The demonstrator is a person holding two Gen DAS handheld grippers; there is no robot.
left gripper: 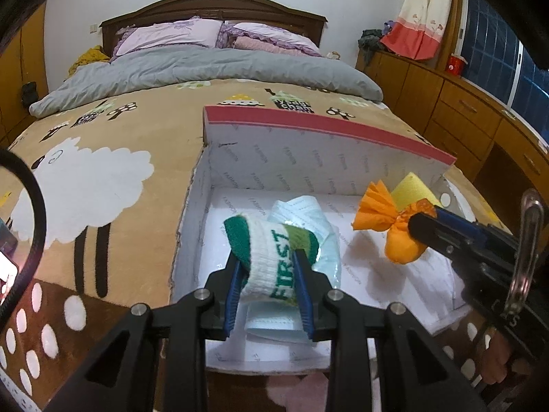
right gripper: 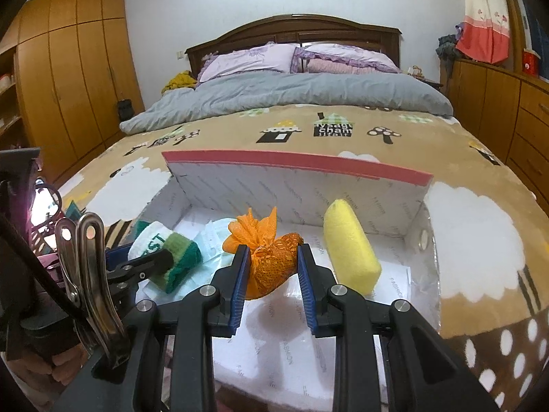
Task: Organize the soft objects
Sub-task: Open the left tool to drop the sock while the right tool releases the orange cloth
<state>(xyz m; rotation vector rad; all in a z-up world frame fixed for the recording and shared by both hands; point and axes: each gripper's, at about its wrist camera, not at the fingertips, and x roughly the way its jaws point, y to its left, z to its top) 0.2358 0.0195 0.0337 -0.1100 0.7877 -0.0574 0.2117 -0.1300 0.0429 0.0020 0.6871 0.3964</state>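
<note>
Soft objects are gathered in and over an open white cardboard box with a red-edged lid (left gripper: 308, 158), which sits on a bed covered by a tan fleece blanket printed with white sheep (left gripper: 103, 171). The box lid stands upright along the far side of the box.

The left gripper (left gripper: 266, 264) holds a rolled white and green knit sock with green "FIRST" lettering (left gripper: 271, 257) above the near left part of the box; its blue-padded jaws are pressed against the two sides of the sock, pinching it. Just beneath and behind the sock, on the box floor, lies a crumpled pale blue face mask (left gripper: 308, 216).

The right gripper (right gripper: 272, 267) holds an orange mesh pouch with a flared tied top (right gripper: 271, 261) above the middle of the box; its jaws squeeze the pouch from both sides. In the left wrist view the pouch (left gripper: 387, 226) hangs clear of the box floor, to the right of the sock.

A yellow foam sponge block (right gripper: 350, 243) rests inside the box toward its right wall, leaning near the lid and apart from the pouch.

Beyond the box, a rumpled grey duvet (right gripper: 291, 96) and lilac pillows (right gripper: 247, 60) lie at the head of the bed.
</note>
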